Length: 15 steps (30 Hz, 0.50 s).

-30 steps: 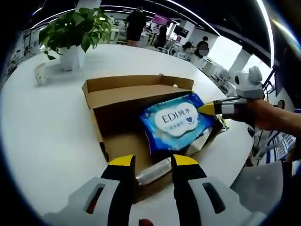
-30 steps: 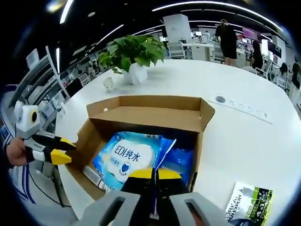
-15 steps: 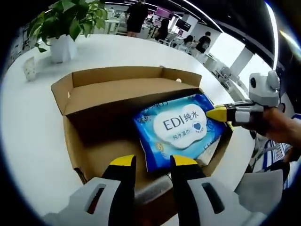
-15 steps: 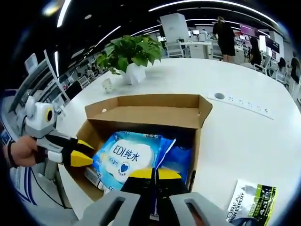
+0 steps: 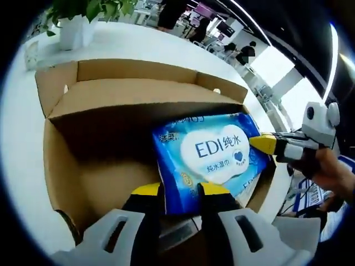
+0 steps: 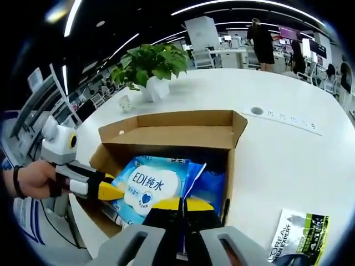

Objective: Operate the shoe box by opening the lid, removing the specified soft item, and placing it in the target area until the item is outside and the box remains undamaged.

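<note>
In the open shoe box (image 5: 83,105), my left gripper (image 5: 180,191) is straddling the near edge of the blue wipes pack (image 5: 213,158), jaws parted; my right gripper (image 6: 180,208) is clenching the pack's upturned edge, green packet (image 6: 299,235) lying right.

Wipes pack (image 5: 213,158) lies inside the open shoe box (image 6: 166,130); potted plant (image 6: 150,69) behind it — sachet (image 6: 299,238) to the right.

A white counter (image 6: 288,149) carries a potted plant (image 6: 148,66) at upper left of the right gripper view, a power strip (image 6: 288,119) at right, and a green-and-black packet (image 6: 299,233) at lower right. People (image 6: 260,41) stand behind.
</note>
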Available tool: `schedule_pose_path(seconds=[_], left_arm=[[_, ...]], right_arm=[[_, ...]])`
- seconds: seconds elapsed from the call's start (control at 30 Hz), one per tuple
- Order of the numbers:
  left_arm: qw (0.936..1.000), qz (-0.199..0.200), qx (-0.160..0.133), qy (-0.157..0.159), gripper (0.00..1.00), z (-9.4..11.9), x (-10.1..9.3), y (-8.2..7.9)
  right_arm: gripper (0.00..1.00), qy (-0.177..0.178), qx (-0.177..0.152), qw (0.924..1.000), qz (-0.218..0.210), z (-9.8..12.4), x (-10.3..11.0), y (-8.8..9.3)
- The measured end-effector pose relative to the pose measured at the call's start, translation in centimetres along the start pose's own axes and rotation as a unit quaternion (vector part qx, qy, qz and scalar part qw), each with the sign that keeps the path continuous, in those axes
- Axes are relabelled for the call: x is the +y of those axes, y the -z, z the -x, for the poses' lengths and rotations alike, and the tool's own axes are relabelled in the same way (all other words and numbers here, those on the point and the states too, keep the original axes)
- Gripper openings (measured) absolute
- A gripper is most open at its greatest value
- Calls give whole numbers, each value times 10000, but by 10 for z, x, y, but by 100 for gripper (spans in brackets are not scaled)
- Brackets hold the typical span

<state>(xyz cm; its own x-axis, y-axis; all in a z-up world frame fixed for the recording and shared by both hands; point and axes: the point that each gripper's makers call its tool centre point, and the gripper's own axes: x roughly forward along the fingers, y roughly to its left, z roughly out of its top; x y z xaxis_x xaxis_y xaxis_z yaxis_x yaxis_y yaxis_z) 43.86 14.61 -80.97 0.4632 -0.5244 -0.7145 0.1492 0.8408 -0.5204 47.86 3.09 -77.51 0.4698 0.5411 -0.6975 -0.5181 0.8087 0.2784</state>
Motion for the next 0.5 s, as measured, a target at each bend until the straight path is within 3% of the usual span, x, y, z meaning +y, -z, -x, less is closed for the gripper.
schedule_pose_path(seconds=[0.13, 0.33, 0.5], left_arm=[[9999, 117, -41, 37, 20, 0, -2, -1], [9999, 82, -77, 60, 14, 0, 0, 2], [9997, 188, -129, 69, 11, -1, 0, 1]], right_arm=[[0, -5, -14, 10000, 32, -1, 0, 0], [0, -381, -49, 9989, -258, -2, 2, -3], [0, -429, -10, 9990, -110, -5, 8, 1]])
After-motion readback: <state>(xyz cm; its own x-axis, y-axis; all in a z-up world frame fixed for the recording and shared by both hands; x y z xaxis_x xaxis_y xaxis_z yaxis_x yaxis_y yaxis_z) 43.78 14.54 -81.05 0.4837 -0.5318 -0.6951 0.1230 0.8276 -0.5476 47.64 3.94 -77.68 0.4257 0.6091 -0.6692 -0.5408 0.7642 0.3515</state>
